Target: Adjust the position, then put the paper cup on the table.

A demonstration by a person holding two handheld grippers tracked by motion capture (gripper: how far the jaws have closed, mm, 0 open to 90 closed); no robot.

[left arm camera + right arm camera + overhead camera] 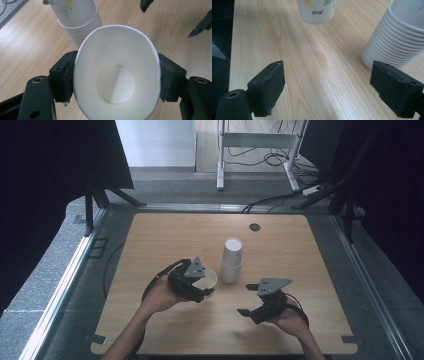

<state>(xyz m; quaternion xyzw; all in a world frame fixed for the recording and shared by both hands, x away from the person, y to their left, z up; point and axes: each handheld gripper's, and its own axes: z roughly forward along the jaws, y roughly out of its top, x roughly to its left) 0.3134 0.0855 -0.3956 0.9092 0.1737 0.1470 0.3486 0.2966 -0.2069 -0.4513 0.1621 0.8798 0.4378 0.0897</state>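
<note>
From the high view: left gripper (204, 287) clenched on one paper cup (206, 280), just beside the upside-down stack of cups (232, 260) in the middle of the table (150, 240); right gripper (248, 299) released, holding nothing, near the stack's other side. From the left gripper view: cup mouth squashed into an oval between the two jaws, so best to squeeze softly and keep the cup level. From the right gripper view: jaws wide apart over bare wood, stack at the right, held cup up top. Probably time to set the cup down gently, clear of the stack.
</note>
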